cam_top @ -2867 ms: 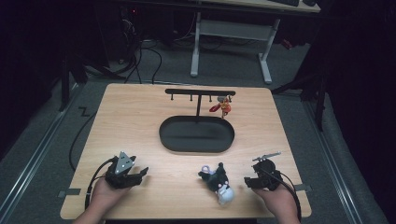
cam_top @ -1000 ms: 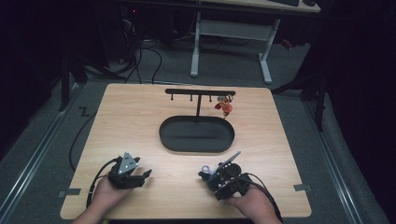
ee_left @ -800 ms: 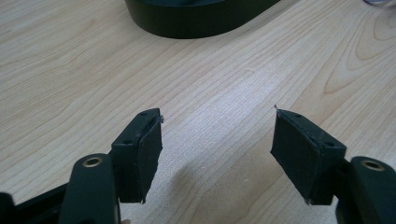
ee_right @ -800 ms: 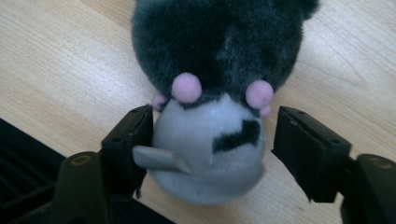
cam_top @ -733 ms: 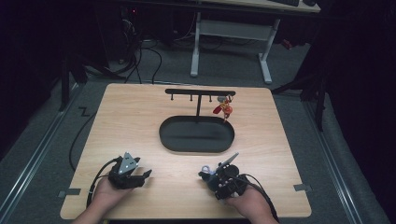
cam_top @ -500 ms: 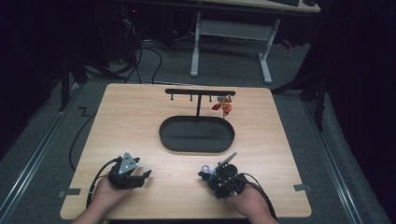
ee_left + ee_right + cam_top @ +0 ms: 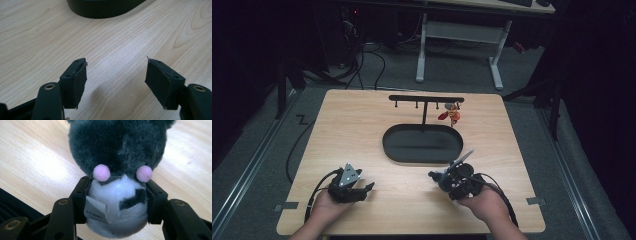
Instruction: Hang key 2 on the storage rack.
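Clamping the plush toy (image 7: 117, 182) between right gripper (image 7: 117, 202) fingers; left gripper (image 7: 116, 80) fingers wide apart, empty.

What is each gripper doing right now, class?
Left gripper: open, holding nothing, above the table.
Right gripper: closed on the plush toy, jaws against its white body.

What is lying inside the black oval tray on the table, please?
In the high view the black oval tray looks empty, only its dark floor showing. The stand's post rises at its far rim, hiding a little of that edge.
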`<state>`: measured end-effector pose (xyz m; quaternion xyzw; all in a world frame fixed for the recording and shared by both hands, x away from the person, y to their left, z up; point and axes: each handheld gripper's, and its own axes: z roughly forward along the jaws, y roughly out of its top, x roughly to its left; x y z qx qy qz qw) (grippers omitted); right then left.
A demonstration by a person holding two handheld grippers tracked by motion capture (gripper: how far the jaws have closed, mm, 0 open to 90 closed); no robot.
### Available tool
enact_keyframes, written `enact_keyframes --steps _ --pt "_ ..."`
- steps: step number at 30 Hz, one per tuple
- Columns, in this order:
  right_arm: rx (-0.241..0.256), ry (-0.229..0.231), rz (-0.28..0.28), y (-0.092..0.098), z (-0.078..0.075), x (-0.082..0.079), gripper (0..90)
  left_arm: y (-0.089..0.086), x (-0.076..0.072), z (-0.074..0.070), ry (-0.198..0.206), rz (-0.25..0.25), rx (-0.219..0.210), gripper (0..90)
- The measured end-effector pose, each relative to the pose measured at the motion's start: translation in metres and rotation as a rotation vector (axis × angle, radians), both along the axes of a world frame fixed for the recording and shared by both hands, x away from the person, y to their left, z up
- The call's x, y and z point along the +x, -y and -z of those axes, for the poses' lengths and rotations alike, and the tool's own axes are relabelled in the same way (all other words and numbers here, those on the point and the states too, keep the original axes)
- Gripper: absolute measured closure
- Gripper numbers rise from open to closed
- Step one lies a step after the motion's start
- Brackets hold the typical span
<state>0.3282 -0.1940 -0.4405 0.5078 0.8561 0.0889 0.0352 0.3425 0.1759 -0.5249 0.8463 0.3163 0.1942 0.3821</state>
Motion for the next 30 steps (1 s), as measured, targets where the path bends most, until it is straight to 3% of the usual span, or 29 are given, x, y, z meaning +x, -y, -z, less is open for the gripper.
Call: enact_keyframes --steps 13,30 --pt "-0.002 0.028 0.019 0.009 -0.040 0.029 48.5 -0.003 0.000 0.000 -0.010 -0.004 0.000 33.4" --pt "0.027 0.047 0.012 -0.006 -0.088 0.077 48.5 -0.005 0.001 0.001 -0.007 -0.003 0.004 33.4"
